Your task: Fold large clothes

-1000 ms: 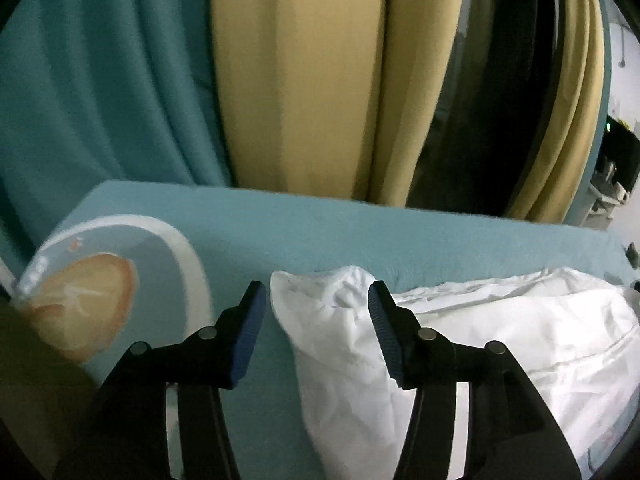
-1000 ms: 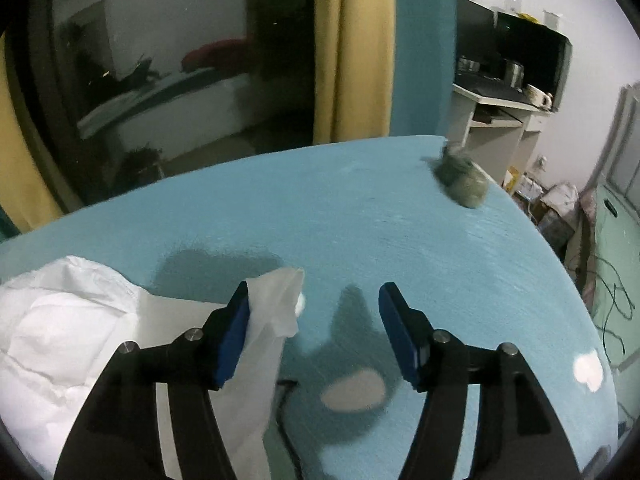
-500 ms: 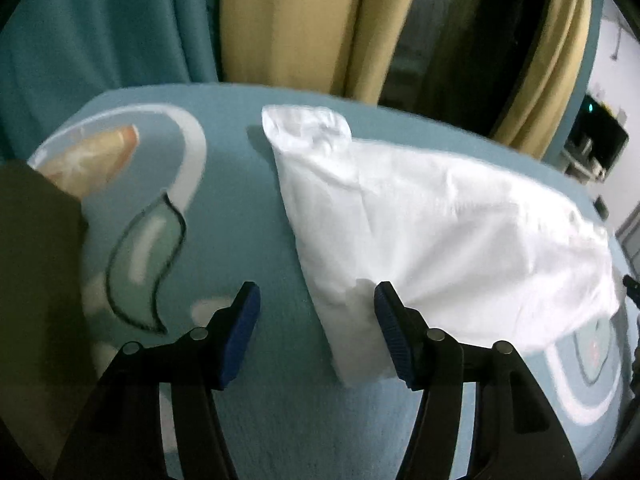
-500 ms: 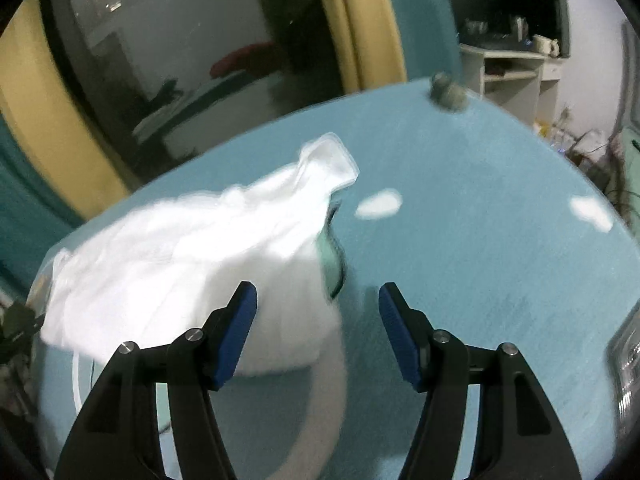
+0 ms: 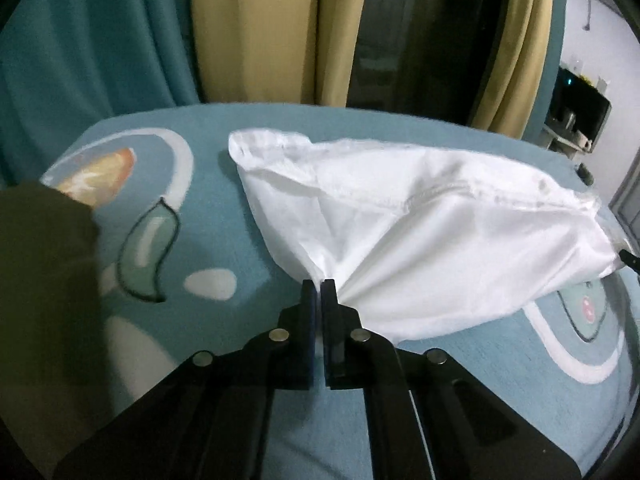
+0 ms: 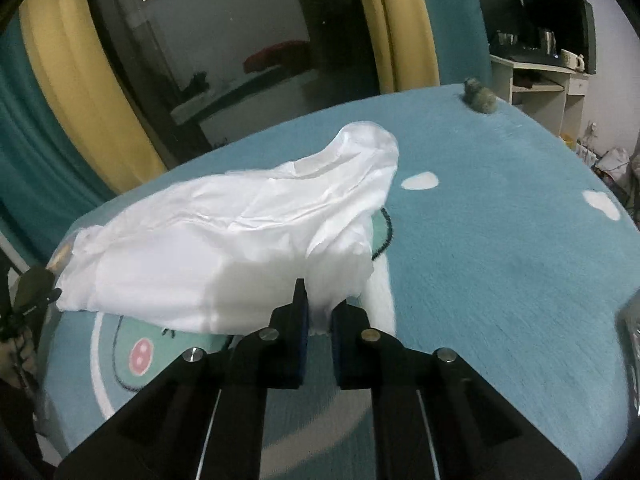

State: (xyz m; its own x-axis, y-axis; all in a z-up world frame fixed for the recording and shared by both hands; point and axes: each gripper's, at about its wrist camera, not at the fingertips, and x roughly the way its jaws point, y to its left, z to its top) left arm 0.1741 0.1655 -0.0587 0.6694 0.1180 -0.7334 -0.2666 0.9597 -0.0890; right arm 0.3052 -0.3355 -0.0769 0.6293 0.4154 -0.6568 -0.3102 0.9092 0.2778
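Two grippers, left [image 5: 319,286] and right [image 6: 319,304], each pinched a near-edge corner of the crumpled white cotton garment [image 5: 420,216] on the teal patterned rug [image 5: 208,240], apparently to lift and spread it.

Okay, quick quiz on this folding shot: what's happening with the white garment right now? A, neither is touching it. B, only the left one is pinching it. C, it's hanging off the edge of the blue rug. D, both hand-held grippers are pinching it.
D: the left hand-held gripper is shut on a gathered corner of the white garment, and the right hand-held gripper has white fabric pinched between its fingers too.
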